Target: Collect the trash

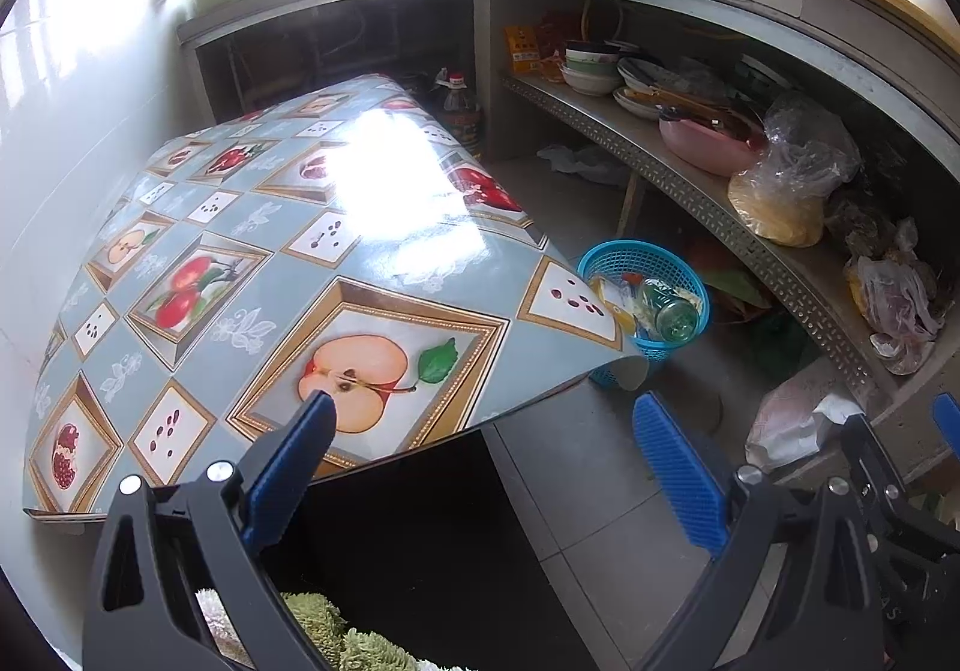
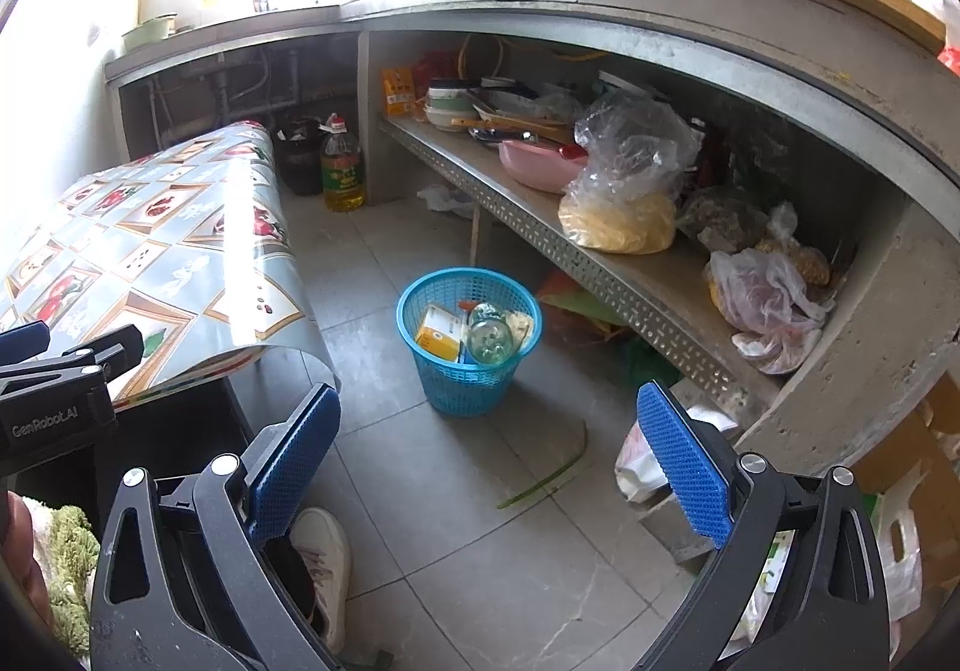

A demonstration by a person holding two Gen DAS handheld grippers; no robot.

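A blue plastic basket (image 2: 468, 365) stands on the tiled floor beside the table. Inside it lie a clear glass bottle (image 2: 489, 338), a yellow-orange carton (image 2: 441, 335) and some wrappers. The left wrist view shows the same basket (image 1: 645, 266) past the table corner, with the bottle (image 1: 675, 311) in it. My left gripper (image 1: 486, 431) is open over the table's near corner and holds nothing. My right gripper (image 2: 486, 425) is open above the floor, short of the basket, also with nothing in it. The left gripper (image 2: 36, 359) shows at the left edge of the right wrist view.
The table (image 1: 252, 227) wears a fruit-print oilcloth. A concrete counter with a crowded shelf (image 2: 576, 245) of bowls and plastic bags runs along the right. An oil bottle (image 2: 342, 167) stands by the counter leg. A green leaf strip (image 2: 549, 476) and a white shoe (image 2: 324, 563) are on the floor.
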